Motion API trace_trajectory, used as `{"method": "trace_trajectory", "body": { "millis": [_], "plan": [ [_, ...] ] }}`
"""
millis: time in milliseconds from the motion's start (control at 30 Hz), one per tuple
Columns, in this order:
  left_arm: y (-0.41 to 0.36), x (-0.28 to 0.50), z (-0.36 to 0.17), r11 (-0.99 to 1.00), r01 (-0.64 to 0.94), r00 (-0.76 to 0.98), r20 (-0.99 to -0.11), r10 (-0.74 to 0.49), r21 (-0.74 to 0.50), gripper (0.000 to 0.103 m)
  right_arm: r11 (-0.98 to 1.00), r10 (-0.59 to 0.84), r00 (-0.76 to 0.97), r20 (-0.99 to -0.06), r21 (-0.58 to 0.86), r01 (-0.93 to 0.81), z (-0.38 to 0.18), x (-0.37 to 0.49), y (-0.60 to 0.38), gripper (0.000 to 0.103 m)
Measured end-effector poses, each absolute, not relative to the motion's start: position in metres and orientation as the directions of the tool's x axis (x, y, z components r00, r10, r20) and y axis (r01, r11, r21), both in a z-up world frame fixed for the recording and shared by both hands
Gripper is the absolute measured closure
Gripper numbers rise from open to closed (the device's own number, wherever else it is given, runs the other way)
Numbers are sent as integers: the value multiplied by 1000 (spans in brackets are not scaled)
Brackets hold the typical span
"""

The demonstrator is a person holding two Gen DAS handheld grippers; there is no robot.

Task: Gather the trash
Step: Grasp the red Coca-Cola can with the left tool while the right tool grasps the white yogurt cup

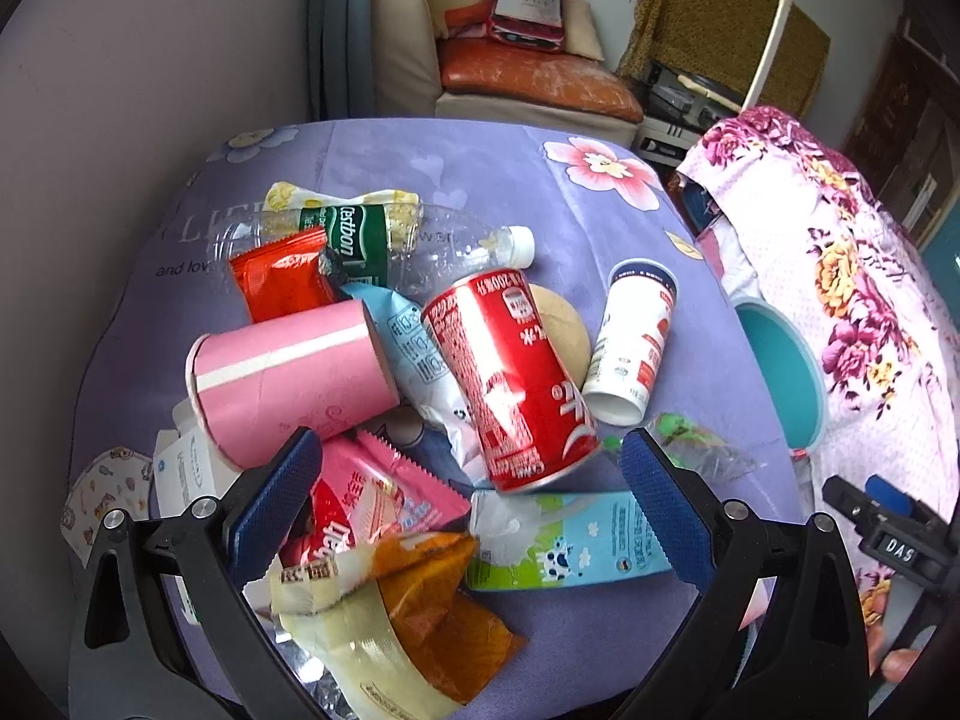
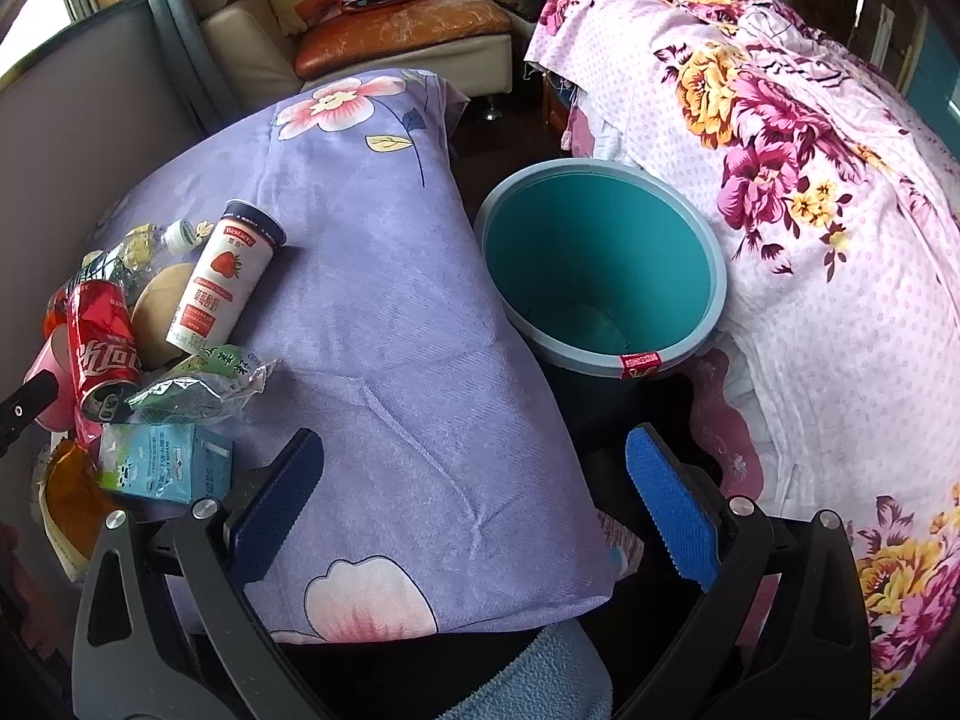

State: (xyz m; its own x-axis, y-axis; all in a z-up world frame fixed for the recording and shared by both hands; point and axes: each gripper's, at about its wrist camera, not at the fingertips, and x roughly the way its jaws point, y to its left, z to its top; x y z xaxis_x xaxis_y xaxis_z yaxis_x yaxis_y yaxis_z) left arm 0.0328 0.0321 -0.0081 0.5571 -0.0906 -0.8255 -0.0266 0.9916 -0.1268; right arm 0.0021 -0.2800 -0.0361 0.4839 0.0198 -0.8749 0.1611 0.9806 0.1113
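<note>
A pile of trash lies on the purple flowered tablecloth (image 1: 468, 168): a red cola can (image 1: 510, 378), a pink paper cup (image 1: 288, 372), a clear plastic bottle (image 1: 384, 240), a white strawberry drink cup (image 1: 633, 342), a blue milk carton (image 1: 570, 543) and several snack wrappers. My left gripper (image 1: 468, 510) hovers open over the near side of the pile, with a pink wrapper (image 1: 372, 498) and the carton between its fingers. My right gripper (image 2: 474, 504) hangs open and empty over the table's right edge, short of the teal bin (image 2: 600, 264). The can (image 2: 99, 342) and carton (image 2: 165, 462) lie to its left.
The teal bin stands on the floor between the table and a pink flowered cover (image 2: 810, 210) on the right. A sofa with an orange cushion (image 1: 534, 78) sits behind the table. A grey wall (image 1: 120, 90) borders the table's left side.
</note>
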Motion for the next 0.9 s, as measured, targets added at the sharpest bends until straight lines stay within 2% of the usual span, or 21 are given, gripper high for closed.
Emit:
{"method": "trace_trajectory", "body": {
  "millis": [67,233,433,500,567,600,667,733,900],
  "plan": [
    [30,42,-7,991,-23,546,-832,-96,-129,8,978,35,481,-876,129,163,-38,7,-282,6],
    [14,65,-13,996,-9,501,-862,-69,-85,29,973,82,473,-877,173,153,-40,17,-281,6],
    [11,87,-35,996,-13,448,-891,-72,-87,31,966,165,444,-881,235,108,-42,40,-270,6],
    [11,90,-39,994,5,442,-892,-97,-106,47,960,198,443,-874,265,94,-41,49,-264,6],
    [12,89,-36,993,29,458,-882,-115,-115,49,952,236,445,-864,298,73,-38,61,-256,7],
    [13,87,-33,993,41,475,-872,-115,-109,49,948,255,450,-856,314,61,-37,66,-252,10],
    [18,89,-28,991,56,486,-864,-134,-122,50,943,283,444,-850,330,32,-35,81,-241,28],
    [20,91,-23,988,70,491,-857,-156,-140,50,932,329,411,-851,362,3,-38,101,-228,38],
    [32,95,-20,972,108,489,-840,-236,-210,50,901,417,335,-845,432,-31,-53,135,-197,40]
  ]
}}
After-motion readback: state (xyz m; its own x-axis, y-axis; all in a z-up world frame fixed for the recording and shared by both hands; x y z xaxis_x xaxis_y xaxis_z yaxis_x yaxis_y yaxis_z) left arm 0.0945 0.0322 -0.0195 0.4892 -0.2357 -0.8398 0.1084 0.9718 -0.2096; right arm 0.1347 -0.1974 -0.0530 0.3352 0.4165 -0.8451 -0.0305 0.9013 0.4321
